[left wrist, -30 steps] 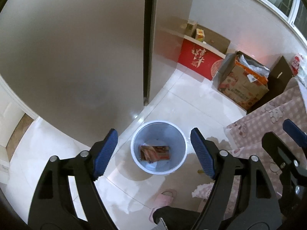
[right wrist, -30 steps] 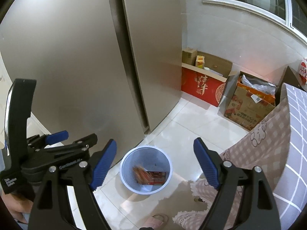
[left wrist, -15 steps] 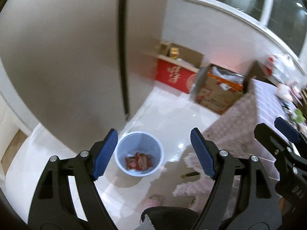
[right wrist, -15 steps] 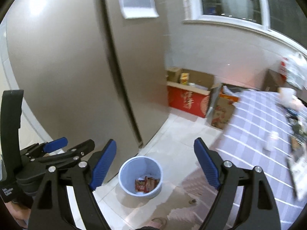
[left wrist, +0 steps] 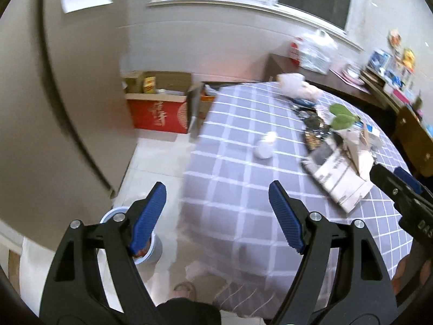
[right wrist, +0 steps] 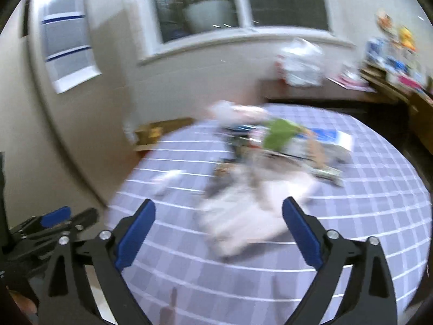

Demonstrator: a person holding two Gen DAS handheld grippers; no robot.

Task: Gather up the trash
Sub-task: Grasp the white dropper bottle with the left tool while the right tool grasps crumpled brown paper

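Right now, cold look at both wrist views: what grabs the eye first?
The round table in a grey checked tablecloth fills the middle, with a heap of papers and wrappers on its right side and a small white bottle lying alone near the centre. Both the left gripper and right gripper are empty, the right's jaws opening. A pale blue bin sits on the floor at lower left.

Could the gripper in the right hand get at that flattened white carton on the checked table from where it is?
Probably yes. The right gripper is empty, its jaws opening, and the white carton lies straight ahead between them on the table. Nothing stands in between, though the picture is blurred.
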